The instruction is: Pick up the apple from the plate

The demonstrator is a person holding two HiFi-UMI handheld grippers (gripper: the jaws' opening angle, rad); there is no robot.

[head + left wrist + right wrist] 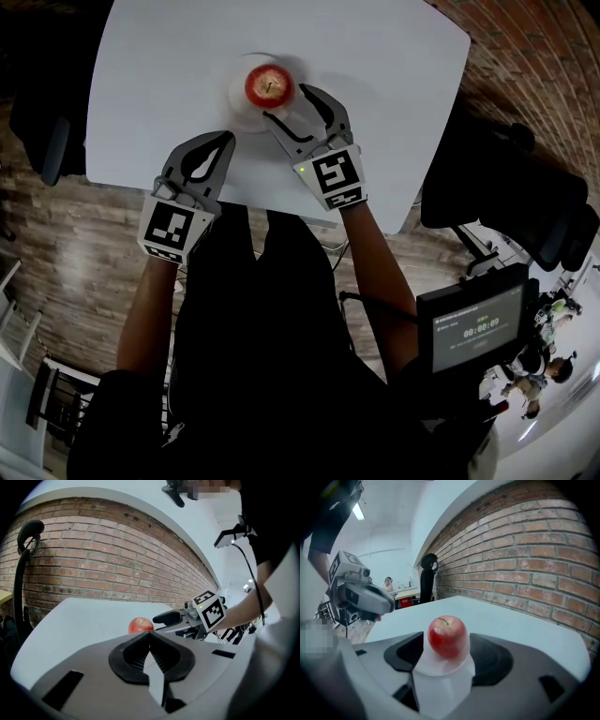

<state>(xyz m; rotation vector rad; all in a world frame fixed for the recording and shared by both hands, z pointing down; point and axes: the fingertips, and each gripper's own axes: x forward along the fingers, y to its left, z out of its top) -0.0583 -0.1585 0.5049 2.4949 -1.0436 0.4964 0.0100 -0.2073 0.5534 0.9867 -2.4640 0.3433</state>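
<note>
A red apple rests on a small white plate near the middle of the white table. My right gripper is open just short of the plate, one jaw on each side of the apple's near face, pads apart from it. In the right gripper view the apple stands on the plate between the dark jaws of the right gripper. My left gripper hovers over the table's near edge, left of the plate, shut and empty. The left gripper view shows the apple beyond the closed tips of the left gripper.
Black office chairs stand to the right and left of the table. A small screen sits at my lower right. A brick wall lies behind the table. The floor is wood planks.
</note>
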